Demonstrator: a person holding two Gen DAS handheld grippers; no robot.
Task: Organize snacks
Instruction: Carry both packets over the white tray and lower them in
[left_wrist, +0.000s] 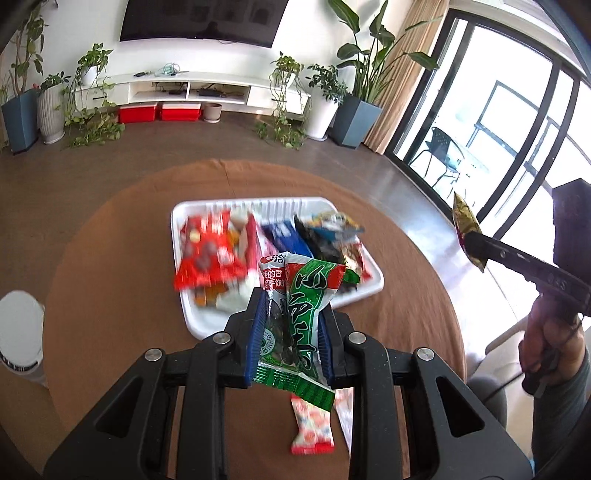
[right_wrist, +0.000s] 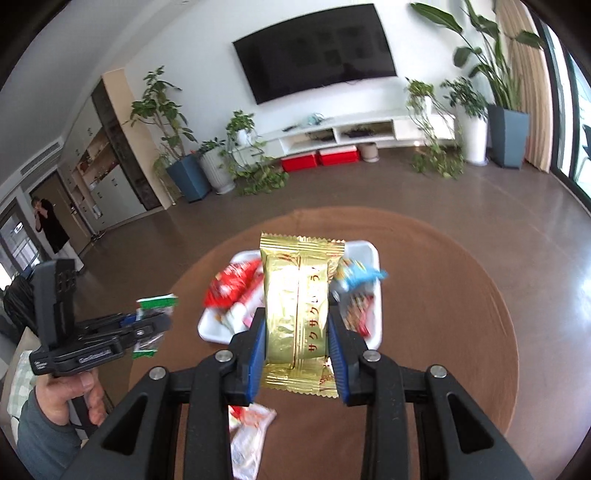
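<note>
From the left wrist, the left claw (left_wrist: 291, 321) is clenched on a green snack pack (left_wrist: 306, 314) with big white letters that I cannot read. The round bench (left_wrist: 110, 258) has a brown cloth on it. A white tray (left_wrist: 369, 291) sits in the middle of the bench, just past the claw at 12 o'clock, full of blurry snacks in red, blue and black wrappers. One small red and white snack (left_wrist: 312, 428) lies on the cloth at 6 o'clock, under the claw. At 3 o'clock the right claw (left_wrist: 476, 245) pinches a gold snack pack (left_wrist: 466, 221), with a hand (left_wrist: 550, 343) on its handle. Far back at 12 o'clock are a dark TV (left_wrist: 203, 18) on a white wall, a low white shelf (left_wrist: 207, 88), two red boxes (left_wrist: 159, 111) and many potted plants. Big glass doors (left_wrist: 517, 129) are at 2 o'clock. From the right wrist, the right claw (right_wrist: 297, 328) grips the gold snack pack (right_wrist: 297, 302), which has red writing down it that I cannot read. The white tray (right_wrist: 373, 258) is behind it at 12 o'clock. At 9 o'clock the left claw (right_wrist: 155, 325) holds the green snack pack (right_wrist: 155, 303). A person in black (right_wrist: 50, 225) stands far off at 9 o'clock by a doorway. The floor (right_wrist: 480, 206) is dark brown and shiny.
</note>
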